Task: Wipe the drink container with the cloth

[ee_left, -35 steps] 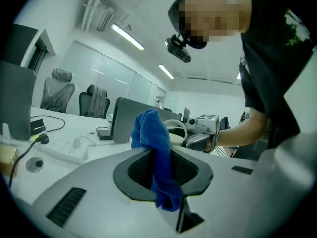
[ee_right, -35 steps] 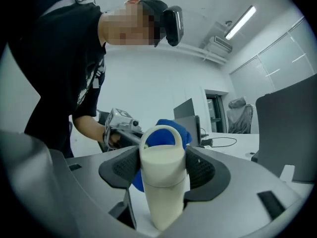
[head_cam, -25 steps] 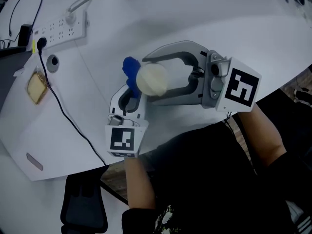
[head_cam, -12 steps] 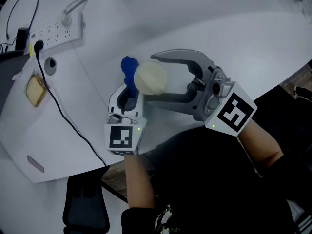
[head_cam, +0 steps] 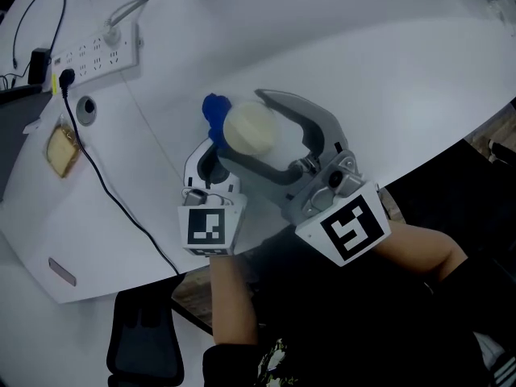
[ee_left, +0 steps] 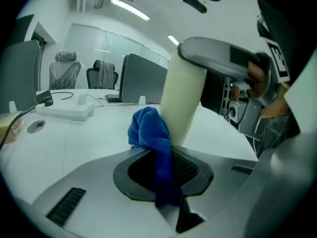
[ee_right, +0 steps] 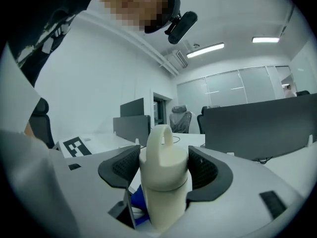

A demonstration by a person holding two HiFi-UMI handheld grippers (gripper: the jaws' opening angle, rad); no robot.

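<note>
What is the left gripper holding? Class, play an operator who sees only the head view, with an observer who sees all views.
Observer: The left gripper is shut on a blue cloth.
Operator: Does it touch the bottle?
Observer: Yes, the left gripper view shows it against the bottle's lower side.
Operator: What tops the bottle?
Observer: A loop handle, standing above the right gripper, which is shut on the bottle.
</note>
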